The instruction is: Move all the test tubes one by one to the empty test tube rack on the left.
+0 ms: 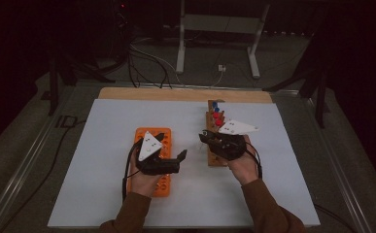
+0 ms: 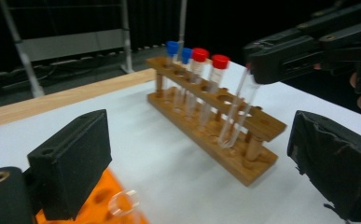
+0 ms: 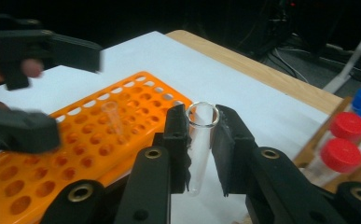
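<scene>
1. I see the right gripper (image 3: 200,140) clamped on a clear uncapped tube (image 3: 199,144), pads pressing just below the rim. In the left gripper view the tube (image 2: 236,114) hangs tilted over the near end of the wooden rack (image 2: 215,126), its base at or just above a near hole; I cannot tell if it has entered.
2. The left gripper (image 1: 176,158) stands with jaws wide apart and nothing between them, just off the right edge of the orange rack (image 1: 152,160).
3. 1 more uncapped tube (image 3: 113,117) stands in the orange rack. The wooden rack holds 2 blue-capped tubes (image 2: 172,48) at the far end and 2 red-capped tubes (image 2: 200,54) nearer.
4. My reading of the step: seat the held tube in a free near hole of the wooden rack.
5. To do it well, I would bring the tube upright first, centre its base over the hole, then lower slowly. A tilted entry could jam on the upper rail or tip the rack.
6. I would release only once the base rests in the lower rail, and keep the left gripper clear of the rack.
</scene>
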`<state>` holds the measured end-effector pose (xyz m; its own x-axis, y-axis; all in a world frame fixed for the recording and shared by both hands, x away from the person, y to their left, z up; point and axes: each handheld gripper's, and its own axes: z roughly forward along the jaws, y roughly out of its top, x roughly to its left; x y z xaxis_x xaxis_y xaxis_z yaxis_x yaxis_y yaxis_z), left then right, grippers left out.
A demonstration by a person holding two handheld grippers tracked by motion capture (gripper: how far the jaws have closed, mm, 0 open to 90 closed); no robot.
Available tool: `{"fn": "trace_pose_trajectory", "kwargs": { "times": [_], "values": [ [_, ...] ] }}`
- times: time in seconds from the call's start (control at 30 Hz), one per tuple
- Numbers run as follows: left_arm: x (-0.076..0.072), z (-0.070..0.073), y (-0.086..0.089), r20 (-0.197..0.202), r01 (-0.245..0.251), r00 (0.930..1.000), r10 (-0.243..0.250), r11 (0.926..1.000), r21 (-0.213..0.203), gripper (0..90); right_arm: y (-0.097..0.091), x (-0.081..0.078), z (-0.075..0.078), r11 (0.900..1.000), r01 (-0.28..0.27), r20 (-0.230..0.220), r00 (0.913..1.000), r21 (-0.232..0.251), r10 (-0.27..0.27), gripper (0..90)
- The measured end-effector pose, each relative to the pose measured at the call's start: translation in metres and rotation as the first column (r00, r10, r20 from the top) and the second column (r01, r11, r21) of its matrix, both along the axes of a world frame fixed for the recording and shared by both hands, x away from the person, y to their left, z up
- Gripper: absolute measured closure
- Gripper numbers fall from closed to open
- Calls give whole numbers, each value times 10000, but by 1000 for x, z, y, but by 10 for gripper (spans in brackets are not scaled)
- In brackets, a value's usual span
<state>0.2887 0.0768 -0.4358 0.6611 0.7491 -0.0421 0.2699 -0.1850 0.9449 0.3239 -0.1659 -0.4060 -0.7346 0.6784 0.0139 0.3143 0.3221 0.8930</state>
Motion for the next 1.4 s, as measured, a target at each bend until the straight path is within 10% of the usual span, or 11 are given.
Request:
{"fn": "trace_pose_trajectory", "kwargs": {
  "times": [0.23, 0.5, 0.87, 1.4],
  "values": [
    [5, -5, -26, -36, 397, 9992, -395, 9962, 772, 291, 9, -3, -1, 9983, -454, -291, 9985, 355, 465, 766],
    [11, -11, -35, -274, 867, 9960, -849, 9937, 703, 657, 14, -3, -3, 9962, -733, -502, 9959, 466, 757, 767],
    [13, -11, -35, -430, 1097, 9933, -1070, 9918, 660, 766, 14, -3, -5, 9949, -896, -662, 9935, 472, 926, 760],
    [12, -10, -20, -639, 864, 9944, -836, 9954, 415, 768, -3, -1, -5, 9957, -97, -386, 9992, 923, 133, 134]
  ]
}}
